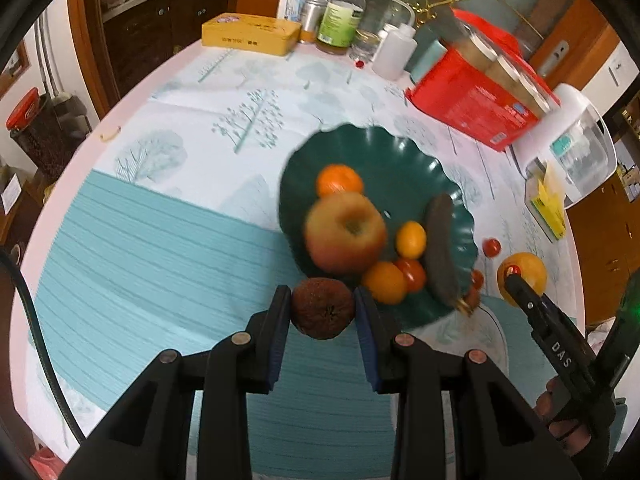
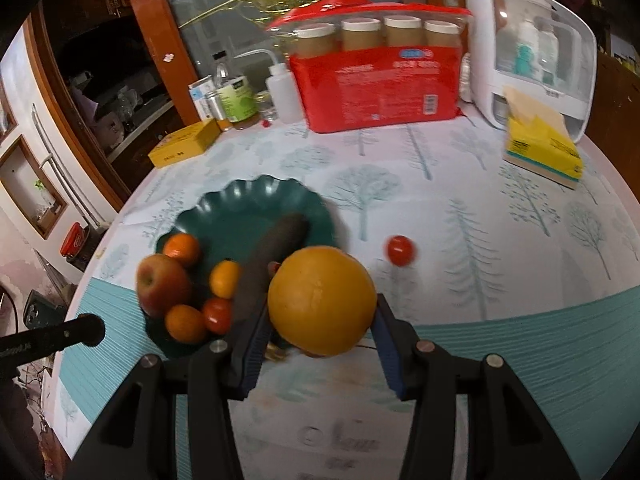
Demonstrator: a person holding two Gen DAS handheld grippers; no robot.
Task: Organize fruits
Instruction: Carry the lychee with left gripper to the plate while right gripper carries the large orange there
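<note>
A dark green scalloped plate (image 1: 384, 160) (image 2: 248, 208) holds an apple (image 1: 344, 232) (image 2: 162, 284), small oranges (image 1: 339, 179), a tomato (image 1: 412, 274) and a dark elongated fruit (image 1: 440, 248) (image 2: 268, 252). My left gripper (image 1: 322, 308) is shut on a brown wrinkled fruit (image 1: 322, 308) just in front of the plate's near rim. My right gripper (image 2: 320, 332) is shut on a large orange (image 2: 322, 300) (image 1: 524, 268) to the right of the plate. A loose tomato (image 2: 401, 250) (image 1: 491, 247) lies on the cloth beyond it.
A red box (image 2: 376, 84) with jars, a white appliance (image 2: 532, 52), a yellow tissue pack (image 2: 540, 144), a yellow tin (image 1: 250, 34), bottles (image 1: 340, 12) and a squeeze bottle (image 2: 284, 92) line the table's far edge.
</note>
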